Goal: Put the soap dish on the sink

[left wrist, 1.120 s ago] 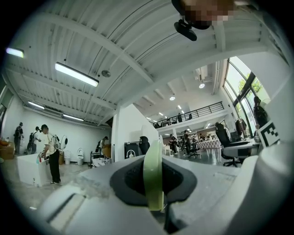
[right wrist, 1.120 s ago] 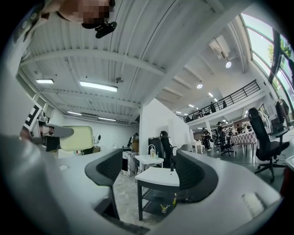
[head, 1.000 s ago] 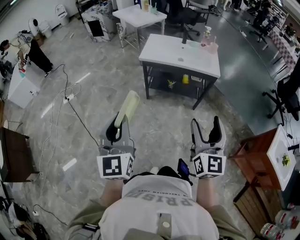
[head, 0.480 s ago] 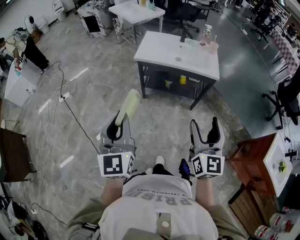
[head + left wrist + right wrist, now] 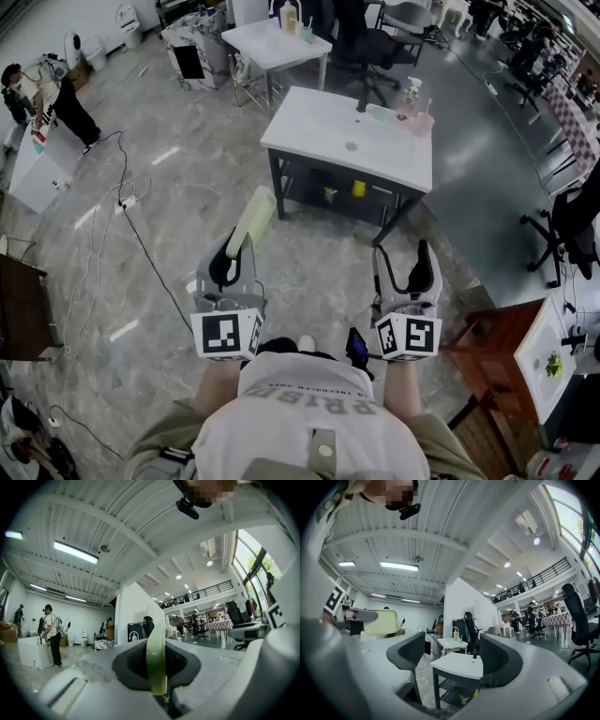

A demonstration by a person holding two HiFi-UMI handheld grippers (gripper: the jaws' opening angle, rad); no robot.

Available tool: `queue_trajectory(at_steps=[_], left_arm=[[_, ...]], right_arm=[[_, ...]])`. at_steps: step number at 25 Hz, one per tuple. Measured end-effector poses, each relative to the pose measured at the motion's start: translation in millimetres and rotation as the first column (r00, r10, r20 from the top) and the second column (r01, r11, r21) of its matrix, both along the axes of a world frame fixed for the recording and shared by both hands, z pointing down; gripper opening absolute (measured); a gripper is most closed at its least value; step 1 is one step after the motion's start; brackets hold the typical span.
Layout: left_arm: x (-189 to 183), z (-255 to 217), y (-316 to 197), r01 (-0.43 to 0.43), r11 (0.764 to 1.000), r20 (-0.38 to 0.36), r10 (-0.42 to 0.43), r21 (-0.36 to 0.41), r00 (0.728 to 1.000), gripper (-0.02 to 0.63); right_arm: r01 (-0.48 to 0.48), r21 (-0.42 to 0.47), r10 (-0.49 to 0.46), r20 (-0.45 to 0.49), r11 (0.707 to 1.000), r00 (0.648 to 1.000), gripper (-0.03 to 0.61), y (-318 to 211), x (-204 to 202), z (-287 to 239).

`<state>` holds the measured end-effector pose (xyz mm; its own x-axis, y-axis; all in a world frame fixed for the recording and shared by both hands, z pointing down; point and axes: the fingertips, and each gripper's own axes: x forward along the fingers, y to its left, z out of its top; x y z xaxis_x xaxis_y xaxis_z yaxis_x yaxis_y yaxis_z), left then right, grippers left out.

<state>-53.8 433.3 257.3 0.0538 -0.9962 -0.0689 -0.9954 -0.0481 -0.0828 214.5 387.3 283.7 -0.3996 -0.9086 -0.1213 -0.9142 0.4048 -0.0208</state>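
Currently held: the soap dish (image 5: 251, 218), clamped by one end in the left gripper (image 5: 232, 262), its free end sticking out past the jaws over the floor.
Dish shape and material: flat, rounded rectangle, pale yellow-green, smooth like plastic; the left gripper view shows it edge-on as a thin upright strip (image 5: 156, 660).
Dish hidden part: the clamped end is buried between the dark ribbed pads, so its underside and any drain holes cannot be made out.
Dish versus sink: well apart; the sink (image 5: 375, 155) stands ahead across bare floor.
Left gripper: jaws pressed together on the dish, grey shell, marker cube at the rear.
Right gripper (image 5: 403, 258): jaws apart, nothing between them; the sink shows through the gap in its own view.
Sink build: white, smooth rectangular top with a shallow basin and drain, on a dark metal frame with a lower shelf.
On the sink: a dark faucet (image 5: 360, 98), a spray bottle (image 5: 411, 94) and a pink cup (image 5: 424, 120) along the far edge.
Shelf items (image 5: 358, 187): small yellow things, too small to tell apart.
Floor (image 5: 141, 281): glossy grey marbled tile, with thin cables (image 5: 141, 230) trailing across it.
Right edge: a brown wooden cabinet (image 5: 492, 352), cut off by the frame.
Hands: hidden behind the marker cubes.
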Motion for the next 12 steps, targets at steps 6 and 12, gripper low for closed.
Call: queue_trajectory(at_steps=[6,12], left_arm=[[-5.9,16.9,-26.4,0.003,0.998,0.009,-0.003,-0.058,1.0,0.025],[-21.2,23.3,-68.9,-0.017,0.997,0.004,0.018,-0.076,1.0,0.025]], right_arm=[[0.01,-0.059,-0.011,-0.004,0.998,1.0,0.353,-25.6,-6.8,21.4],[-0.008,-0.081,0.008,-0.004,0.997,1.0,0.353,-63.5,-22.9,28.3]])
